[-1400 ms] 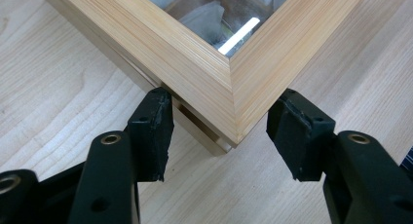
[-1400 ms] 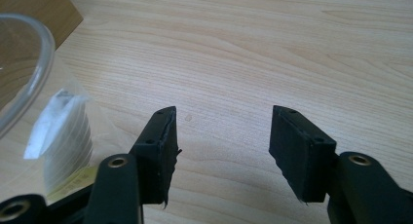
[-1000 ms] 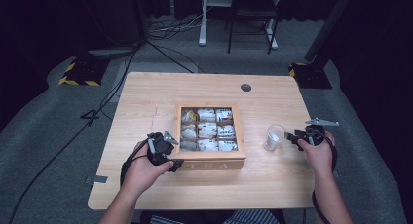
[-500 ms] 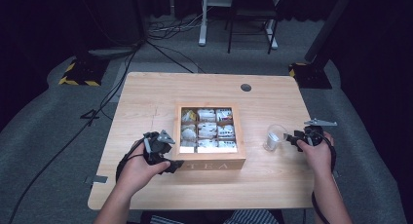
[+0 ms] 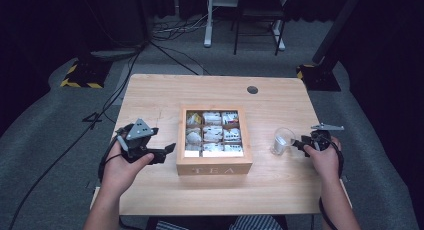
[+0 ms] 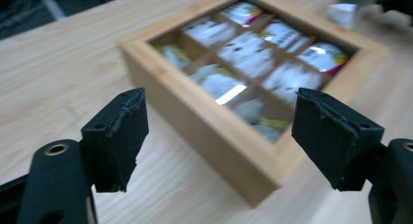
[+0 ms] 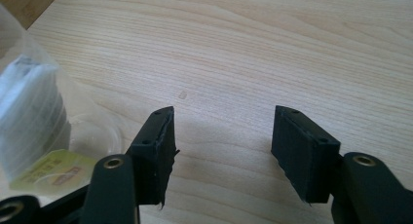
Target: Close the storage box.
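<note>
A dark studio surrounds a pale wooden table [image 5: 150, 97], which stands on grey carpet with cables trailing across the floor behind it and a yellow-and-black striped block [image 5: 80, 76] off the far left corner.

At the left of the high view, the person's left hand [image 5: 120, 167] holds the left gripper [image 5: 169, 151] just off the near left side of the wooden tea box [image 5: 214, 167], its tips pointing at the box but apart from it. Its jaws have just been opening and now stand wide apart with nothing between them; in the left gripper view the two black pads frame the box's near corner from a short way off (that picture is somewhat blurred).

The tea box sits near the middle of the table, the word TEA on its front wall. Through its clear lid, nine compartments show, each with tea bags [image 5: 212, 134] in white and coloured wrappers.

To the right of the box, a small clear glass cup [image 5: 281, 140] stands on the table with a white tea bag inside it. Just beside it on the right is the right gripper [image 5: 299, 144], held low in the person's right hand [image 5: 325, 160]. Its jaws are spread over bare wood with nothing between them; in the right gripper view the cup lies off to the left of the left-hand pad, near it, though whether they touch cannot be told.
</note>
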`<state>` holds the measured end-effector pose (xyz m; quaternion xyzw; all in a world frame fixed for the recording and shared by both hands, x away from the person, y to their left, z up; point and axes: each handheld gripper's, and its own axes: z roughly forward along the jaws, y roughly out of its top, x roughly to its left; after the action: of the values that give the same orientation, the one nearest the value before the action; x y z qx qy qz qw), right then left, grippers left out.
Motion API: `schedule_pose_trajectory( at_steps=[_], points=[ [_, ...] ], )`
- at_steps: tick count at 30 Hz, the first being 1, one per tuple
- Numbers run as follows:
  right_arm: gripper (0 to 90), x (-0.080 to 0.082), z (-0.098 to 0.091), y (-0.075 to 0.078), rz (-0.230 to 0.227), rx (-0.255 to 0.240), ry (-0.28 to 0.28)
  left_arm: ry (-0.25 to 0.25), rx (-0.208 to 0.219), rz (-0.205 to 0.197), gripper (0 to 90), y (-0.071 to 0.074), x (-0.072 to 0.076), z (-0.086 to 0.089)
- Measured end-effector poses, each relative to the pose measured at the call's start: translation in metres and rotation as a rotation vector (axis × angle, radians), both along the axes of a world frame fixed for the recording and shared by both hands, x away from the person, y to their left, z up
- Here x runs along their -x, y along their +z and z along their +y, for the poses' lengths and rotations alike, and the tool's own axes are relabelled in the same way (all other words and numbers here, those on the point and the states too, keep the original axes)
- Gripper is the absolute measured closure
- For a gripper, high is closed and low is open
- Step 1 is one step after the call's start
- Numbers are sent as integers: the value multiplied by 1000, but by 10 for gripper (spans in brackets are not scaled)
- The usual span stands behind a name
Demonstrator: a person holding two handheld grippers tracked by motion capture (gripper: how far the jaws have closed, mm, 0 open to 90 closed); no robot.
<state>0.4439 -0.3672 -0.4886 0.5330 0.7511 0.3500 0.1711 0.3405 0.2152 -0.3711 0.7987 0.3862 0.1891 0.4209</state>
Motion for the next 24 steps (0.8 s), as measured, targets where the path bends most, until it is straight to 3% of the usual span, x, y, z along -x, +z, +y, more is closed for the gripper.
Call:
schedule_pose_trajectory(
  at_steps=[10, 14, 18, 21, 24],
  points=[
    [345, -1, -1, -9, -43, 21, -4, 144, -22, -11, 192, -25, -22, 33],
    [308, -1, -3, -14, -94, 52, 6, 192, -61, -13, 188, -37, -30, 42],
    [296, -3, -2, -14, -99, 85, 31, 272, -73, -25, 185, -50, -36, 51],
    [294, -3, -2, -14, -99, 83, 34, 300, -70, -8, 185, -63, -42, 59],
    [294, -4, -2, -14, -99, 84, 39, 320, -71, 34, 186, -83, -48, 67]
  ],
)
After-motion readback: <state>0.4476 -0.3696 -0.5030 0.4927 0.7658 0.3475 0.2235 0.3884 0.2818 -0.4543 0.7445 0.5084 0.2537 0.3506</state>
